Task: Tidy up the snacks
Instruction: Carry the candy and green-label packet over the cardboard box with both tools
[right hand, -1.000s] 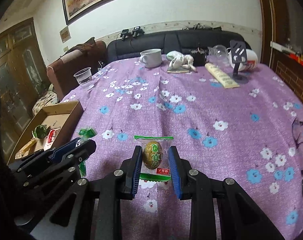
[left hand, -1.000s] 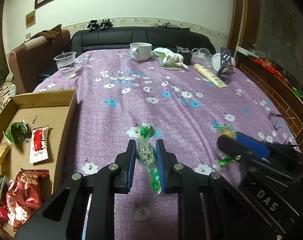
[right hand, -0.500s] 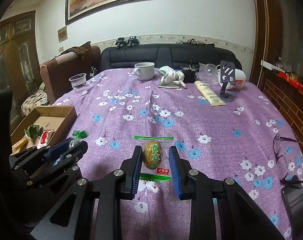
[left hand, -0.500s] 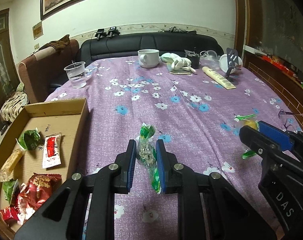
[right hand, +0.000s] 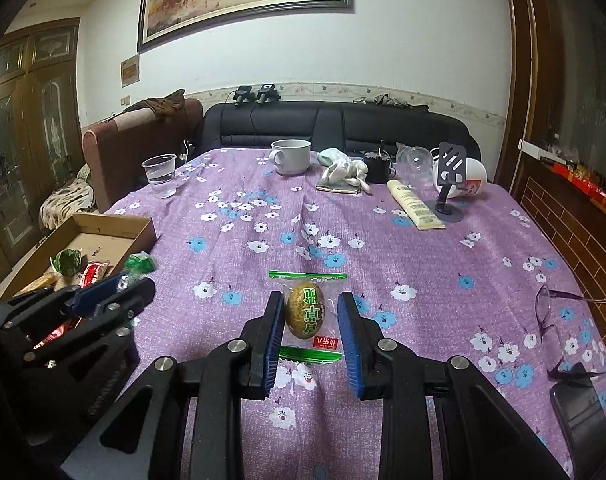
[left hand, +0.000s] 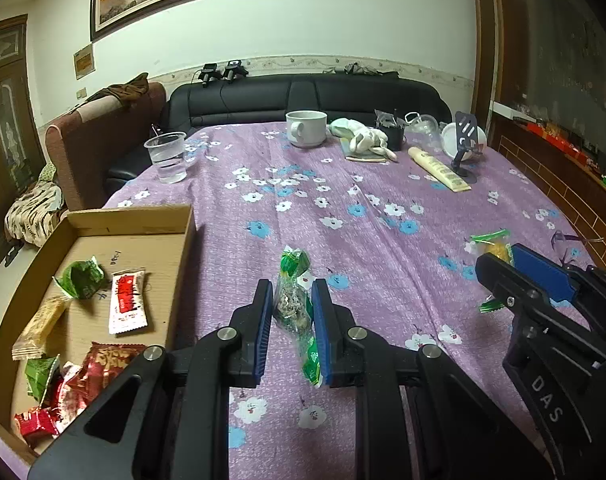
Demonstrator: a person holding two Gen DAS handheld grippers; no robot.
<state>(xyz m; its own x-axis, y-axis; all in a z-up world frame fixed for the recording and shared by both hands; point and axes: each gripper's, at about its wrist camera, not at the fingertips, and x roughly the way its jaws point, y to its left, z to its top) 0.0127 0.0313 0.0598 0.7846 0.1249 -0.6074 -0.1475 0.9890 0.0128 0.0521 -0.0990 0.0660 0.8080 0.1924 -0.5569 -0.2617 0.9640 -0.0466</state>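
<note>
So both your grippers have lifted up and back over the last second, the tablecloth (right hand: pixel 383 240) sits lower under them now and more of the room shows. Your left gripper (left hand: pixel 291 312) is clamped on the clear green-ended snack packet (left hand: pixel 293 304), which hangs between the pads, tail drooping below. Your right gripper (right hand: pixel 311 320) has the egg-shaped snack in its clear wrapper (right hand: pixel 305 312) between the pads; they look a touch wider than the egg, so I think it's pinching the wrapper, but the fisheye makes that hard to call. The cardboard box (left hand: pixel 183 240) with the other snacks is down and to the left of your left gripper, closer than before. Means both pickups worked, and what's left is carrying them over that box wall and dropping them in
</note>
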